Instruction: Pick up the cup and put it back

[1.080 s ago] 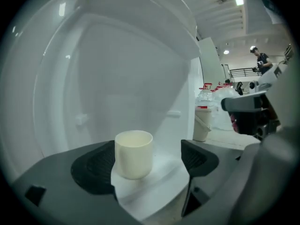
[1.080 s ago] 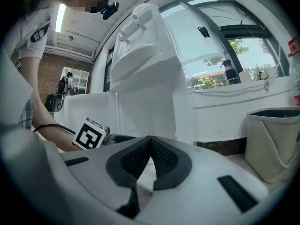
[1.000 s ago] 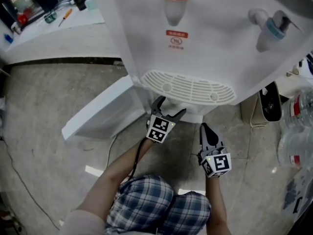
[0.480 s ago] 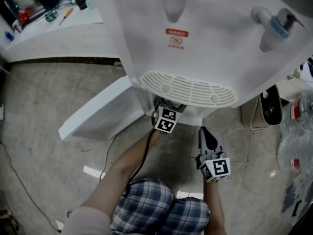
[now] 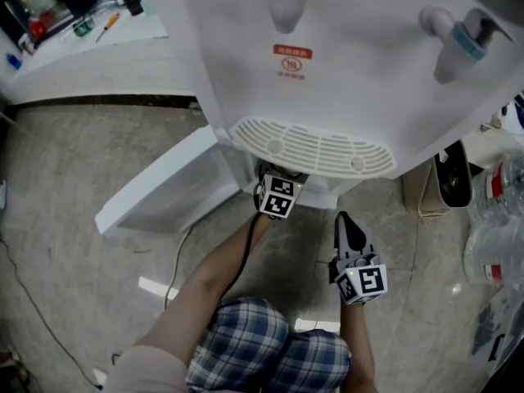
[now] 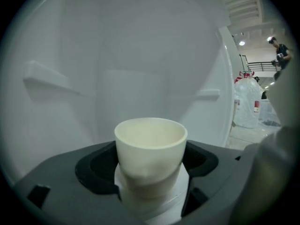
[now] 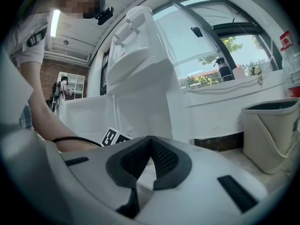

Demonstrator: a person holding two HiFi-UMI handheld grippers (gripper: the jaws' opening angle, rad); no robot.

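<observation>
So the left tool (image 6: pixel 151 170) has its dark pads pressed against both sides of the cream round cup (image 6: pixel 150 139). There's a soft dent low on the front of the wall, so I'd say the squeeze is already plenty. The cup sits right between the jaws, mouth up, and looks empty from what I can see.

Directly under it, also inside the jaws, is a white stack of what look like more cups (image 6: pixel 152 203), with the cream one nested on top. That's the tricky bit imo. If the pads catch the stack too, the whole lot comes up. I'd lift straight up and slowly, keep the rim level, and watch whether the white ones stay behind.

Beyond the tool is the pale inner wall of the cabinet (image 6: pixel 140 55), with small shelf ledges (image 6: pixel 47 76) off to the left and right. It's tight in there, so back out along the same line and don't swing sideways.

The right tool (image 7: pixel 149 142) hangs off to the right, outside the cabinet, jaws fully together with nothing in them. It could steady the stack if needed.

Overhead is the white water dispenser (image 5: pixel 344 72) and its slotted drip tray (image 5: pixel 315 146), so don't lift too high.
</observation>
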